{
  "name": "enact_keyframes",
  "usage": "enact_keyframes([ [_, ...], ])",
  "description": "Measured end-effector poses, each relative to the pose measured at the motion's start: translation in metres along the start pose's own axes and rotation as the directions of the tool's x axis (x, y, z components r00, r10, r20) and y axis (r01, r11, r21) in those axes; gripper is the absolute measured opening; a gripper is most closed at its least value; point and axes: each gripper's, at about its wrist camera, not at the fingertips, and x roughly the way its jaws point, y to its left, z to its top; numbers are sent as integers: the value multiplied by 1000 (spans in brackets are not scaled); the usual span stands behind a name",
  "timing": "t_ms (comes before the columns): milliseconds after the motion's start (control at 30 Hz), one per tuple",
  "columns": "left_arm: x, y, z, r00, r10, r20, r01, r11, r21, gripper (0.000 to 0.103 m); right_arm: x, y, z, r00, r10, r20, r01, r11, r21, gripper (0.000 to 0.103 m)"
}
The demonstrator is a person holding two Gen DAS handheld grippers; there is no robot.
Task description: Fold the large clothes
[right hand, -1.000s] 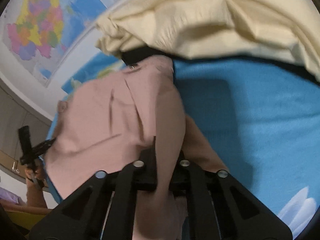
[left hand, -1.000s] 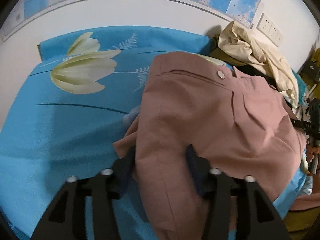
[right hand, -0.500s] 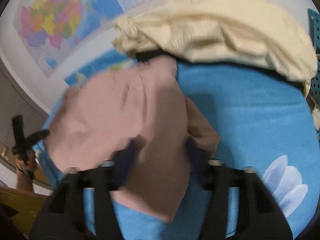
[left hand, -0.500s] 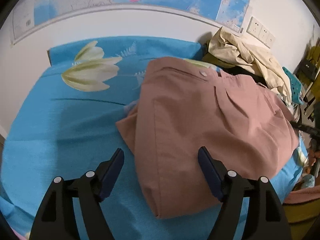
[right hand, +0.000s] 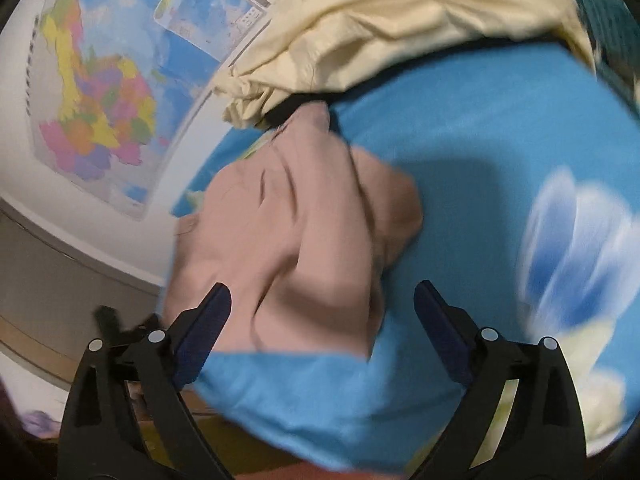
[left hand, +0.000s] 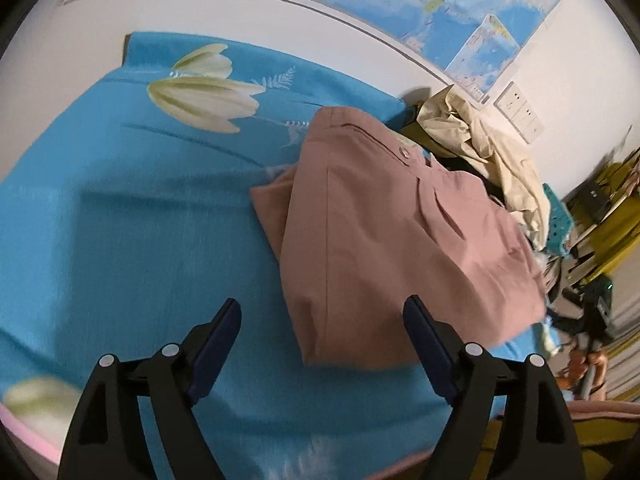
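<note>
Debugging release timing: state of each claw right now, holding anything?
Left claw: jaws opening, empty; pink trousers lie ahead on the bed.
Right claw: jaws opening, nothing pinched; the trousers' edge lies loose between the fingers.

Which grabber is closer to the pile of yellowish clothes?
Probably the right gripper: the cream clothes pile looms just beyond the pink trousers. From the left gripper, it sits across them.

Matt pink woven cloth trousers (left hand: 392,240) with a shiny button (left hand: 404,153) lie on a smooth blue printed cotton sheet (left hand: 120,220), beside crumpled cream fabric (right hand: 400,28) and a glossy paper map (right hand: 92,112).
</note>
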Motion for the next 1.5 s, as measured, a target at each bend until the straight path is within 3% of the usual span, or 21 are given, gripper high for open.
enact_keyframes([
  [300,3,-25,-37,986,-153,-61,153,988,-5,80,27,19,-31,990,111,-84,-110,994,17,92],
  [533,28,-43,-38,969,-220,-109,218,976,-30,80,50,33,-29,993,93,-73,-95,995,-23,93],
  [733,41,-51,-29,973,-215,-81,210,976,-61,85,59,38,-29,997,55,-48,-57,998,-38,92],
  [1067,45,-66,-29,993,-100,-68,99,995,-14,86,52,32,-32,999,19,-26,-19,1000,-18,89],
  [1233,39,-75,-32,999,21,-49,-17,997,72,85,28,42,-28,992,-104,77,112,988,-102,83],
  [1400,33,-76,-32,997,62,-36,-58,993,99,85,25,61,-21,962,-218,166,254,935,-246,81],
  [1500,28,-78,-33,996,84,-20,-81,990,118,85,29,65,-16,950,-253,181,294,919,-261,79],
])
